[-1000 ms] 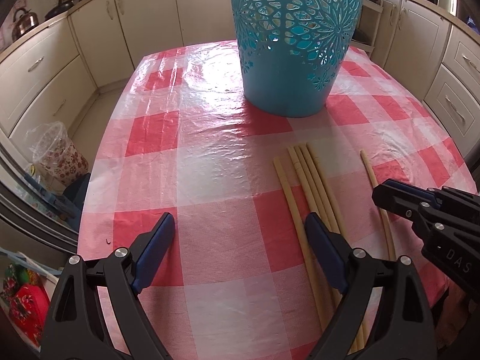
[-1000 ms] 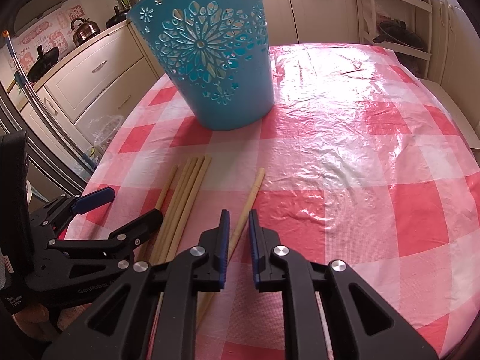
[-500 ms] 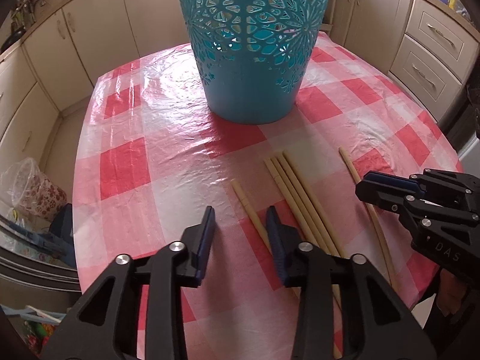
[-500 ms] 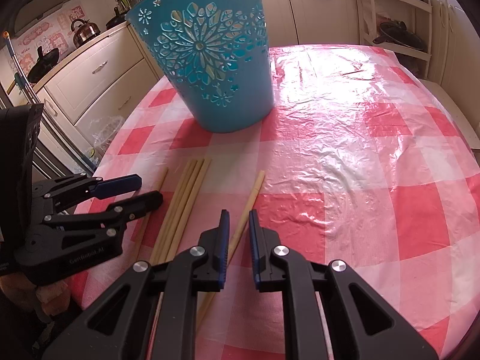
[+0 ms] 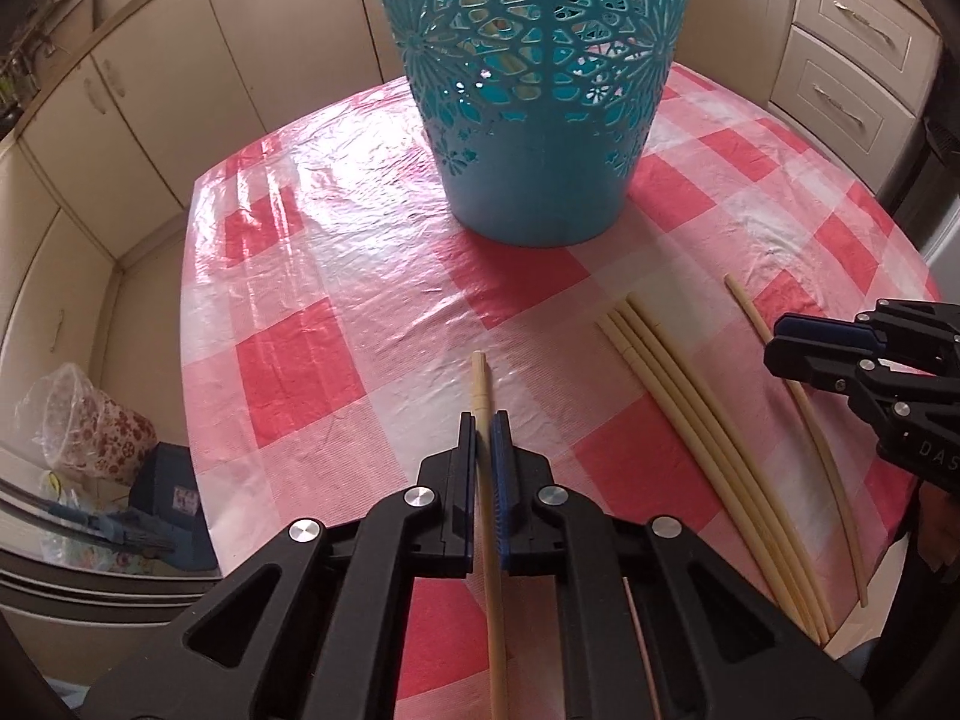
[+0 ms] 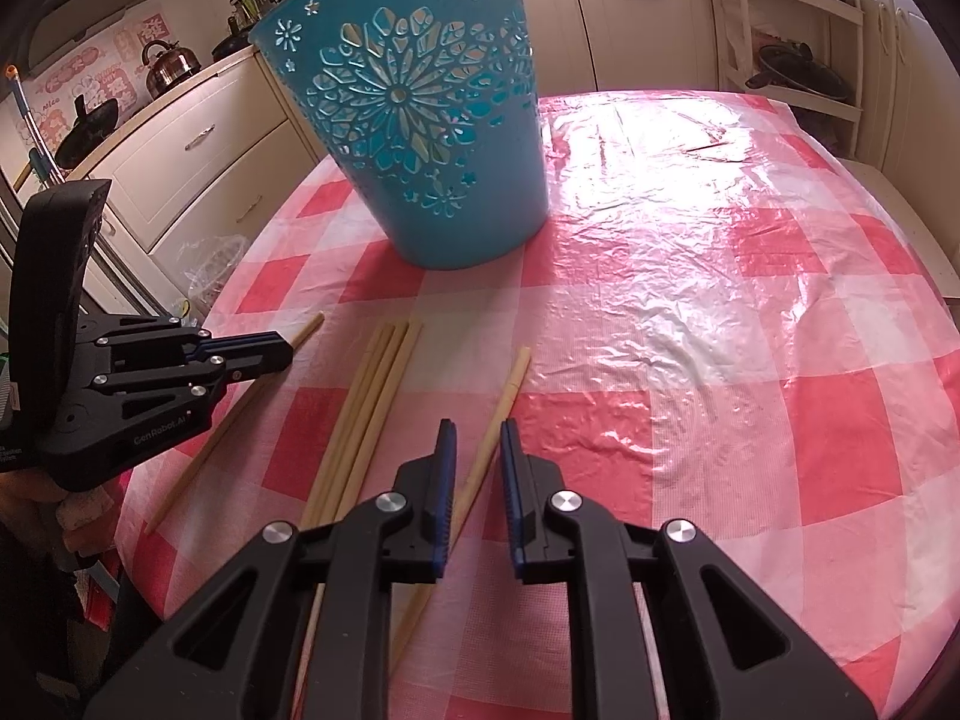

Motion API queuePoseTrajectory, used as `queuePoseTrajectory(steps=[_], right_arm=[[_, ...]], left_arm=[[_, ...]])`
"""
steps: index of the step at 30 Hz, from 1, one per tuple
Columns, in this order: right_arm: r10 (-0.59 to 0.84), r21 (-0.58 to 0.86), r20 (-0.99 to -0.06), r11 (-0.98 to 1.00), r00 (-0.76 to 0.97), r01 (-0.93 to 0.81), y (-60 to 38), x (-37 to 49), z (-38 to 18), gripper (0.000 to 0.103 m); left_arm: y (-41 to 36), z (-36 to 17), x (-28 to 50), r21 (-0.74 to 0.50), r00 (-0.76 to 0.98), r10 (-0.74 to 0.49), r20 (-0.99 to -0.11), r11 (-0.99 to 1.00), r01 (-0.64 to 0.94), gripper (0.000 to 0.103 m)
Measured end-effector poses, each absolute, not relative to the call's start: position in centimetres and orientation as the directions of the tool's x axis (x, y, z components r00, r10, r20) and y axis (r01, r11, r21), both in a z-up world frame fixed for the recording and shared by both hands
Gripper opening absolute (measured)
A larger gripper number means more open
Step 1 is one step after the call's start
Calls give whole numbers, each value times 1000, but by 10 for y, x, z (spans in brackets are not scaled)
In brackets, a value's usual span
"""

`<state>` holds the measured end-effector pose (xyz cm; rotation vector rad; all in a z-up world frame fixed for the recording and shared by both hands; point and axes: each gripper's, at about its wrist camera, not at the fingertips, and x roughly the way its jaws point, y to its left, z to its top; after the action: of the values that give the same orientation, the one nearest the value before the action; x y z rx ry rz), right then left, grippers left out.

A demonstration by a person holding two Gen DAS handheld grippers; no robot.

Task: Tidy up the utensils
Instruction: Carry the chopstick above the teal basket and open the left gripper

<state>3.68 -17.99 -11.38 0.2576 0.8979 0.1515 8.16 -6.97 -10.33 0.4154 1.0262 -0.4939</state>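
Observation:
A pale wooden chopstick (image 5: 480, 378) runs between the blue pads of my left gripper (image 5: 483, 426), which is shut on it; whether it is off the cloth I cannot tell. The right wrist view shows that left gripper (image 6: 288, 354) at the table's left edge, shut on the same chopstick (image 6: 309, 324). My right gripper (image 6: 478, 438) straddles another chopstick (image 6: 507, 390) lying on the cloth; its jaws are opening and the pads stand clear of it. Several chopsticks (image 6: 372, 402) lie bundled between the two. The teal cut-out basket (image 6: 420, 150) stands upright behind them.
A red-and-white checked plastic cloth (image 5: 336, 276) covers the table, with cream kitchen cabinets (image 5: 150, 90) around it. A bagged floral container (image 5: 78, 420) sits on the floor to the left. A kettle (image 6: 171, 66) stands on the counter.
My left gripper went from wide open to shut on the leftmost chopstick, rolling and shifting left of the bundle. My right gripper stayed put and its jaws parted slightly.

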Motion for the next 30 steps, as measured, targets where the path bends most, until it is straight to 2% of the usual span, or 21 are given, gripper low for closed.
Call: queuePoseTrajectory(steps=[8, 17, 24, 30], right_arm=[[235, 277, -750, 960, 618, -29, -178, 39, -113, 21], [221, 260, -746, 965, 628, -31, -175, 38, -114, 21], [207, 232, -744, 972, 635, -45, -170, 39, -114, 25], [205, 229, -743, 972, 637, -46, -169, 39, -114, 26]], left_arm=[[-87, -105, 71, 256, 501, -62, -863, 801, 541, 6], [-93, -107, 62, 334, 559, -22, -829, 782, 526, 5], [-81, -101, 57, 233, 517, -72, -853, 833, 501, 4], [-52, -60, 50, -14, 508, -276, -816, 888, 459, 4]])
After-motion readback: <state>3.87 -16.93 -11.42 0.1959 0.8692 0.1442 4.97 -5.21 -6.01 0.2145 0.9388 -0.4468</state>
